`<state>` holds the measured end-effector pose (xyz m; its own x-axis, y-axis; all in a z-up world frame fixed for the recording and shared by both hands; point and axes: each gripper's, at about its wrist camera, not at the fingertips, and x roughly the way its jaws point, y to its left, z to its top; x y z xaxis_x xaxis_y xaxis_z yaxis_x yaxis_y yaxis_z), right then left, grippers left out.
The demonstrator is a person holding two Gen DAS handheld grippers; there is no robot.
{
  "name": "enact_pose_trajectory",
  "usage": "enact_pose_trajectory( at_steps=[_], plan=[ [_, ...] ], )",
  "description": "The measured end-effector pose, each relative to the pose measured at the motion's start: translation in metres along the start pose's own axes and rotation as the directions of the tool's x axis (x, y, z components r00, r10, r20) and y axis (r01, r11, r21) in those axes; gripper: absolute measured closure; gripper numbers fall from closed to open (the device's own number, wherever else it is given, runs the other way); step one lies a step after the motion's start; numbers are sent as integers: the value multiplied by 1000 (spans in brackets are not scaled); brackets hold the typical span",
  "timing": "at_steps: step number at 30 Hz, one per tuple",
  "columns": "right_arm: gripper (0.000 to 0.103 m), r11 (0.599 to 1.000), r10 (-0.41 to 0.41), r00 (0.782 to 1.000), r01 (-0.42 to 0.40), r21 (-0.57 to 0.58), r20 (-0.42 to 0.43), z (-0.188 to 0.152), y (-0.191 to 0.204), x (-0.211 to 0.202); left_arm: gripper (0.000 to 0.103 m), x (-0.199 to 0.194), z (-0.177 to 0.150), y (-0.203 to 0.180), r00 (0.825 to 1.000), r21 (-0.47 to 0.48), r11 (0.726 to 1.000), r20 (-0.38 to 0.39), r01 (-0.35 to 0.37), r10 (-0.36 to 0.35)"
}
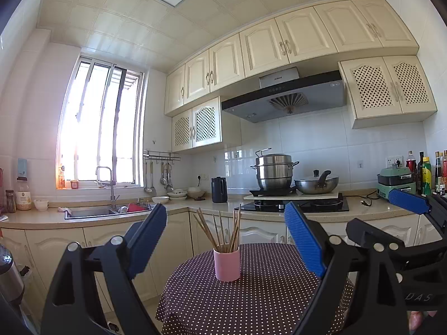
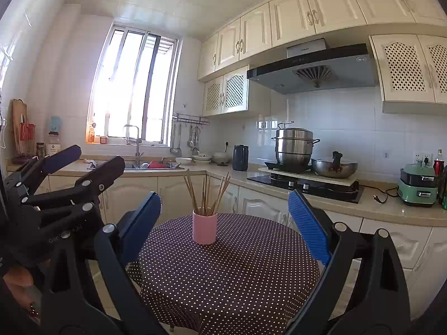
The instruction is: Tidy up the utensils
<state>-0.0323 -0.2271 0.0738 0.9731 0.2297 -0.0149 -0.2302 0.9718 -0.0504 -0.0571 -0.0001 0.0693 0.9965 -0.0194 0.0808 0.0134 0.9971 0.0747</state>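
A pink cup [image 1: 226,263] stands upright on a round table with a brown polka-dot cloth [image 1: 265,301]. Several wooden chopsticks [image 1: 223,230] stand fanned out in it. My left gripper [image 1: 229,223] is open and empty, held back from the cup, which shows between its blue pads. In the right wrist view the same cup [image 2: 204,226] and chopsticks [image 2: 206,194] sit on the table [image 2: 229,276]. My right gripper [image 2: 225,217] is open and empty, also short of the cup. Each gripper shows at the edge of the other's view.
A kitchen counter [image 1: 195,205] runs behind the table with a sink [image 1: 92,212], bowls, a black kettle [image 1: 219,189], a steel pot [image 1: 273,171] and wok [image 1: 317,184] on the stove, and bottles at far right. Ladles hang on a wall rack [image 1: 160,173].
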Motion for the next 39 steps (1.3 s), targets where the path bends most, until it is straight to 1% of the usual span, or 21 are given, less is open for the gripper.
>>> enact_pose_trajectory(
  at_steps=[24, 29, 34, 39],
  plan=[
    [12, 1000, 2, 1000, -2, -2, -4, -2, -1, 1, 18, 0, -4, 3, 1000, 3, 1000, -4, -2, 2],
    [12, 1000, 6, 1000, -6, -4, -9, -6, -4, 3, 18, 0, -9, 6, 1000, 11, 1000, -1, -6, 6],
    [12, 1000, 7, 1000, -7, -5, -13, -8, -6, 5, 18, 4, -12, 7, 1000, 8, 1000, -8, -3, 3],
    [10, 1000, 14, 999, -14, 3, -34, -14, -7, 15, 18, 12, -20, 8, 999, 11, 1000, -31, -10, 11]
  ],
)
